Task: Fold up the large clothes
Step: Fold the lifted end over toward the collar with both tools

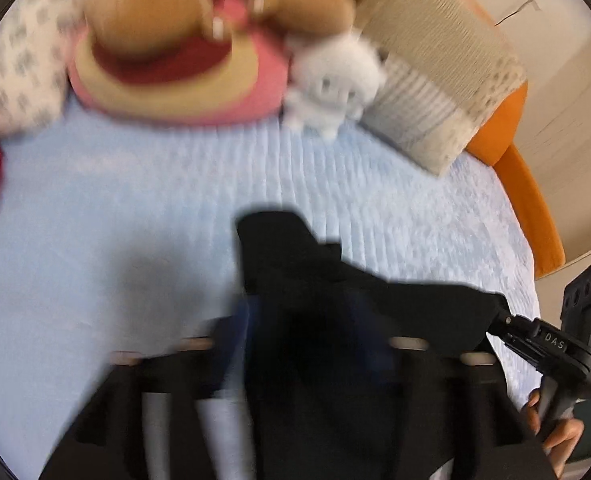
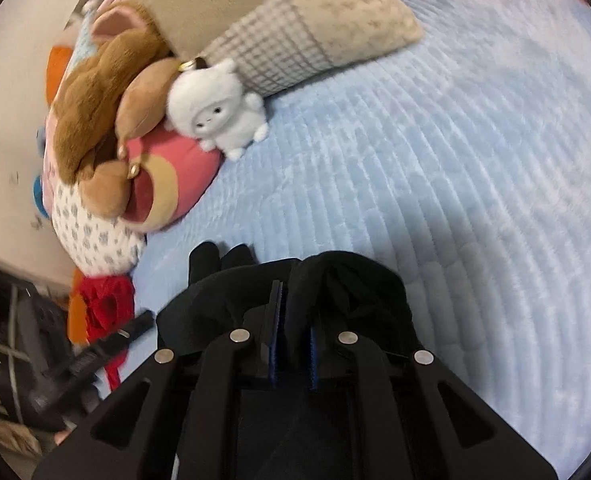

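The black garment point(image 2: 335, 280) lies bunched on the blue bed cover point(image 2: 435, 160), right at the tips of both grippers. The right gripper point(image 2: 293, 320) has its fingers pinched almost together, and a fold of the black cloth is caught between them. The left gripper point(image 1: 295, 344) is very blurry. Its fingers look spread wide, with the dark cloth lying between them, but the fingers do not seem to squeeze it.

Past the fingers, far ahead, sit a white plush toy point(image 2: 219, 112), a brown plush toy point(image 2: 95, 100) and a checked pillow point(image 2: 295, 36). A red cloth point(image 2: 105, 304) lies off to the left of the right gripper's fingers.

What could go wrong? Only one side has a grip. If the right side lifts or pulls now, the loose side may drag and the cloth may crumple into a lump, not a neat fold. The pinch also holds just a small bunch, so it might slip out. A big swing forward could knock the toys.
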{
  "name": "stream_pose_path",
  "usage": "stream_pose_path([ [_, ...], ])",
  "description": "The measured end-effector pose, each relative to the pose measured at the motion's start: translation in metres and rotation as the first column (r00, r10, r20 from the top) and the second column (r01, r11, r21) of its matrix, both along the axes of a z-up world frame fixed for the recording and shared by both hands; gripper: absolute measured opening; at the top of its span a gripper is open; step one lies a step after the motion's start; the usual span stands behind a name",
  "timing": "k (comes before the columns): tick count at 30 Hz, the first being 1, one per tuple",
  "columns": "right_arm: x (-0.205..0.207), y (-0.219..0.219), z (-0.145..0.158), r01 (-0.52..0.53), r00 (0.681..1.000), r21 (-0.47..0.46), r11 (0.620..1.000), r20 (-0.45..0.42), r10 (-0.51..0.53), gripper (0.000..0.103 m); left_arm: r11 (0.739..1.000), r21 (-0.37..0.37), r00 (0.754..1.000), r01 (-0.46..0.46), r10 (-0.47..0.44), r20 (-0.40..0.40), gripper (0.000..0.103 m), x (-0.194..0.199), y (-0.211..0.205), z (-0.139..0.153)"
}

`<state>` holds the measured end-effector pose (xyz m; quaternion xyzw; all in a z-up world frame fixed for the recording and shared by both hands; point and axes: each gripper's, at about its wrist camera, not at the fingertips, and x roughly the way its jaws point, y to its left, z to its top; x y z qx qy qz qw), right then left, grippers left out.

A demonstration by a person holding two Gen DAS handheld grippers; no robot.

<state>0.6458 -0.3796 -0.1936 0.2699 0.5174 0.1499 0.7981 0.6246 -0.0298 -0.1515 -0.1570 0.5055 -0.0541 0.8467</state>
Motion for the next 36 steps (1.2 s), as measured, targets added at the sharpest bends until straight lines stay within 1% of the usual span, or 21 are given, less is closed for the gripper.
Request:
stream_pose_path([
  [3,-0.004,0.006,0.018,-0.040,0.999,-0.040,0.998,-0.009,0.040,0.013,0.997,0.075,0.988,0.015,-0.026,0.153,0.083,-0.020,-0.002,0.055],
  [4,-0.006,0.008,0.023,-0.047,0.999,-0.050,0.998,-0.005,0.047,0.013,0.996,0.083,0.984,0.030,-0.044,0.170,0.088,-0.026,-0.005,0.065],
  [6,-0.009,0.011,0.029,-0.060,0.998,-0.059,0.996,-0.004,0.060,0.015,0.993,0.070,0.979,0.094,-0.105,0.173,0.089,-0.040,-0.015,0.078],
  [8,-0.009,0.010,0.033,-0.064,0.998,-0.055,0.996,-0.030,0.062,0.015,0.986,0.045,0.977,0.159,-0.163,0.139,0.089,-0.054,-0.029,0.074],
  [11,-0.010,0.004,0.034,-0.045,0.998,0.011,0.999,-0.052,0.045,0.018,0.965,-0.039,0.962,0.259,-0.254,0.098,0.089,-0.082,-0.053,0.052],
  [14,-0.013,-0.004,0.038,-0.043,0.996,0.046,0.998,-0.072,0.047,0.022,0.954,-0.039,0.953,0.297,-0.293,0.081,0.089,-0.105,-0.072,0.025],
  [16,-0.016,-0.011,0.045,-0.033,0.997,0.066,0.997,-0.065,0.037,0.028,0.954,-0.035,0.953,0.299,-0.297,0.061,0.089,-0.110,-0.078,0.009],
  [17,-0.018,-0.017,0.048,-0.020,0.998,0.096,0.995,-0.060,0.026,0.036,0.953,-0.051,0.954,0.298,-0.296,0.046,0.089,-0.109,-0.079,0.001],
  [18,-0.020,-0.023,0.052,-0.009,0.999,0.141,0.990,-0.047,0.016,0.066,0.954,-0.054,0.956,0.294,-0.292,0.036,0.089,-0.109,-0.080,-0.005],
  [19,-0.021,-0.027,0.058,0.006,1.000,0.141,0.990,-0.022,-0.002,0.097,0.958,-0.055,0.960,0.281,-0.281,0.023,0.089,-0.106,-0.079,-0.012],
  [21,-0.027,-0.030,0.076,0.019,0.998,0.065,0.998,0.054,-0.022,0.099,0.965,-0.044,0.966,0.260,-0.260,0.011,0.087,-0.099,-0.075,-0.020],
  [25,-0.036,-0.006,0.089,-0.066,0.992,-0.090,0.994,0.105,0.075,0.099,0.967,-0.061,0.969,0.245,-0.243,0.050,0.087,-0.095,-0.068,-0.014],
  [27,-0.043,0.017,0.086,-0.134,0.976,-0.205,0.969,0.143,0.165,0.098,0.961,-0.088,0.963,0.262,-0.256,0.082,0.087,-0.098,-0.066,-0.006],
  [29,-0.042,0.036,0.075,-0.157,0.965,-0.325,0.933,0.149,0.214,0.097,0.956,-0.032,0.951,0.291,-0.285,0.117,0.087,-0.096,-0.072,-0.001],
  [30,-0.038,0.044,0.063,-0.163,0.965,-0.359,0.919,0.137,0.224,0.086,0.954,0.000,0.947,0.299,-0.297,0.120,0.087,-0.092,-0.077,-0.001],
  [31,-0.033,0.046,0.054,-0.163,0.968,-0.361,0.918,0.119,0.219,0.076,0.952,0.037,0.946,0.305,-0.308,0.100,0.081,-0.083,-0.082,-0.007],
  [32,-0.025,0.048,0.039,-0.167,0.974,-0.342,0.925,0.086,0.207,0.056,0.950,0.055,0.947,0.307,-0.310,0.078,0.066,-0.074,-0.084,-0.013],
  [33,-0.017,0.049,0.024,-0.163,0.979,-0.322,0.933,0.063,0.193,0.042,0.950,0.066,0.951,0.305,-0.307,0.034,0.059,-0.056,-0.086,-0.024],
  [34,-0.011,0.050,0.015,-0.159,0.982,-0.326,0.932,0.048,0.184,0.037,0.955,0.058,0.956,0.292,-0.293,0.007,0.045,-0.046,-0.084,-0.030],
  [35,-0.003,0.054,0.003,-0.154,0.983,-0.349,0.924,0.036,0.178,0.032,0.960,0.044,0.961,0.277,-0.276,-0.013,0.036,-0.033,-0.080,-0.037],
  [36,0.005,0.057,-0.009,-0.154,0.984,-0.364,0.918,0.027,0.175,0.031,0.964,0.020,0.964,0.266,-0.265,-0.030,0.032,-0.022,-0.077,-0.044],
])
